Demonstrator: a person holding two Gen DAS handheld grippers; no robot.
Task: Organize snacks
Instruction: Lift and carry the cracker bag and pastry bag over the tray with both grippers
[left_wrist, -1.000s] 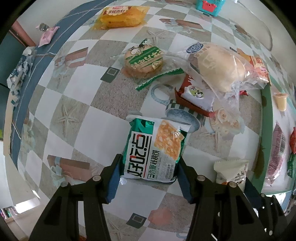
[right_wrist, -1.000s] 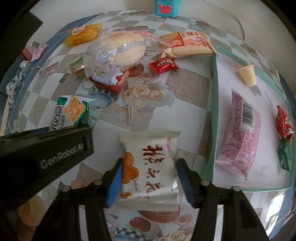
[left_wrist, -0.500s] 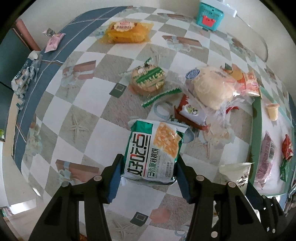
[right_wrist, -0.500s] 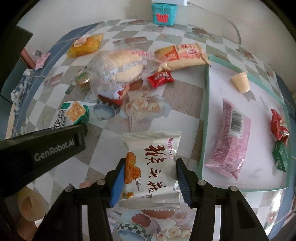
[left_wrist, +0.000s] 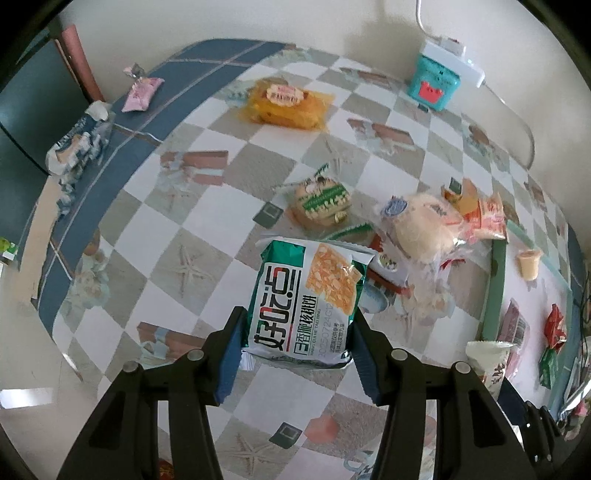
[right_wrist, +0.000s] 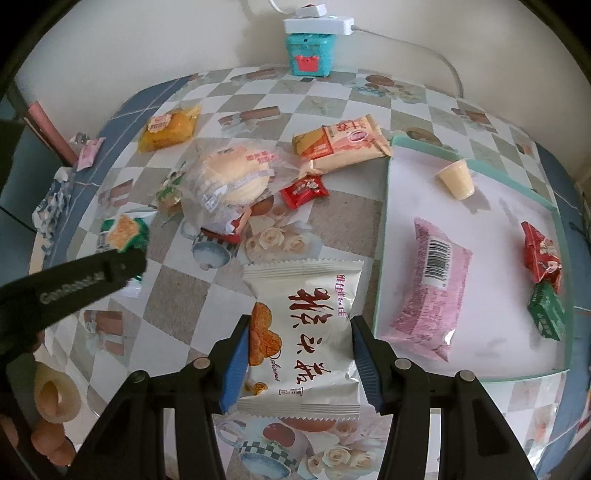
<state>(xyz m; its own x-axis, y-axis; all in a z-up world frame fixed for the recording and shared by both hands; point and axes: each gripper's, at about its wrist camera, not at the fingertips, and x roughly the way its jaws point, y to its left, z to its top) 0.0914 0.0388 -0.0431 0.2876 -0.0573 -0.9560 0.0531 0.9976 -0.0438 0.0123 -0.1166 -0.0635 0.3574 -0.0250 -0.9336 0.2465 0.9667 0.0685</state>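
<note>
My left gripper (left_wrist: 297, 354) is shut on a green and white biscuit packet (left_wrist: 306, 299), held in the air above the checked tablecloth. My right gripper (right_wrist: 299, 360) is shut on a white snack packet with red characters (right_wrist: 306, 332), also lifted off the table. In the right wrist view the left gripper's black body (right_wrist: 70, 288) crosses the left side with the green packet (right_wrist: 123, 230) at its tip. A white tray with a green rim (right_wrist: 384, 229) lies to the right and holds a pink packet (right_wrist: 432, 288), a jelly cup (right_wrist: 456, 179), a red packet (right_wrist: 541, 251) and a green packet (right_wrist: 546, 312).
Loose on the cloth lie a bagged bun (right_wrist: 232, 177), an orange-white packet (right_wrist: 343, 142), a small red candy (right_wrist: 304, 190), a yellow cake packet (left_wrist: 286, 103) and a round green-banded biscuit (left_wrist: 321, 203). A teal box (right_wrist: 310, 53) stands by the wall. A pink candy (left_wrist: 142, 94) lies at the far left edge.
Both grippers have risen with their packets still gripped; the table and its snacks look smaller and farther, and the wall and teal box have come into view.
</note>
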